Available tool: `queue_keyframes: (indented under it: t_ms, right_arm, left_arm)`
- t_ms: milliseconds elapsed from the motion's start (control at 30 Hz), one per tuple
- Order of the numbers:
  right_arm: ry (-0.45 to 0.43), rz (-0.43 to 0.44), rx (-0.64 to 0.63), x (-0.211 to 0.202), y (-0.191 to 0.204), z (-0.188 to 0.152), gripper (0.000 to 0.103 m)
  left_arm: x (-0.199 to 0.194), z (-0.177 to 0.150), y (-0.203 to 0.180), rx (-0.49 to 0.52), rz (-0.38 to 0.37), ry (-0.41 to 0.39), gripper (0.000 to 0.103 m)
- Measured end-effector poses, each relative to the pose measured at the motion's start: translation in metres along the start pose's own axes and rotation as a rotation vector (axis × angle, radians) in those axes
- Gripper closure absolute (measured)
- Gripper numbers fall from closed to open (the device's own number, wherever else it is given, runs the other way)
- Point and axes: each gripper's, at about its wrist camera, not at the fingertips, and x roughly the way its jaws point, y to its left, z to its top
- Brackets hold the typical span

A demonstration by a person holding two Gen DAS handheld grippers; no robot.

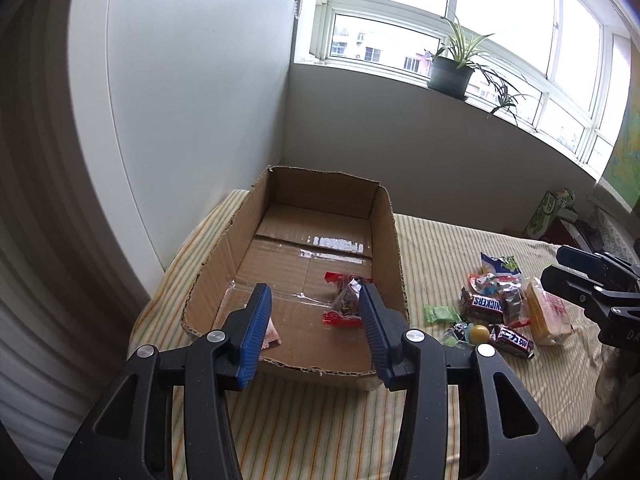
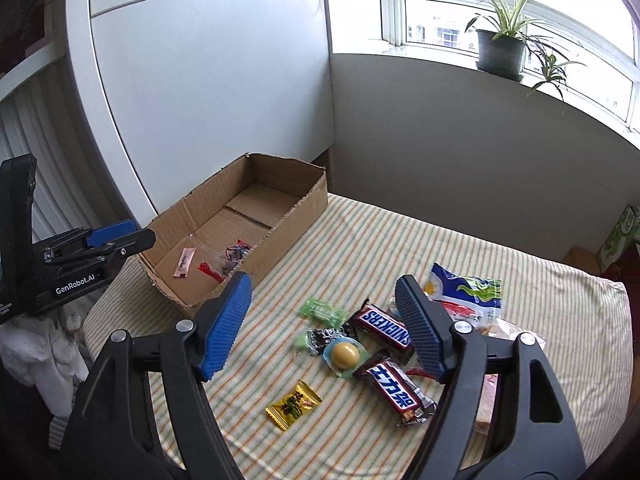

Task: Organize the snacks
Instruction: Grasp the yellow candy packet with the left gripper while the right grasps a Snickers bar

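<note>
Both grippers stand wide open and hold nothing. Left gripper (image 1: 316,320) hangs over the near end of the cardboard box (image 1: 384,216) at frame centre, where a red-edged packet (image 1: 344,304) and a pink sachet (image 1: 272,334) already lie. Right gripper (image 2: 324,320) hovers above the snack pile (image 2: 384,344) at lower centre. Sorting seems barely underway; next, I judge, it must descend onto one wrapper, perhaps the Snickers bar (image 2: 382,328).
</note>
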Motion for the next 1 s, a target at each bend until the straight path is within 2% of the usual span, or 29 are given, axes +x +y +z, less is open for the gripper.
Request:
queue_keyframes:
  t_ms: [233, 333, 633, 767, 933, 1000]
  right_arm:
    - [0.007, -0.003, 0.000, -0.023, -0.031, -0.023, 0.022]
    - [0.046, -0.006, -0.020, -0.022, -0.039, -0.033, 0.022]
    - [0.191, 0.057, -0.051, 0.003, -0.061, -0.063, 0.022]
    - [0.238, 0.078, -0.064, 0.020, -0.066, -0.067, 0.033]
    - [0.273, 0.078, -0.103, 0.037, -0.066, -0.068, 0.034]
    - [0.290, 0.090, -0.098, 0.044, -0.069, -0.069, 0.039]
  left_arm:
    - [-0.010, -0.015, -0.024, 0.022, -0.050, 0.016, 0.059]
    - [-0.012, -0.023, -0.037, 0.035, -0.077, 0.033, 0.059]
    - [-0.006, -0.053, -0.079, 0.070, -0.174, 0.120, 0.059]
    - [0.004, -0.066, -0.100, 0.106, -0.202, 0.165, 0.059]
    - [0.018, -0.078, -0.120, 0.149, -0.222, 0.211, 0.059]
    - [0.023, -0.080, -0.124, 0.154, -0.225, 0.224, 0.059]
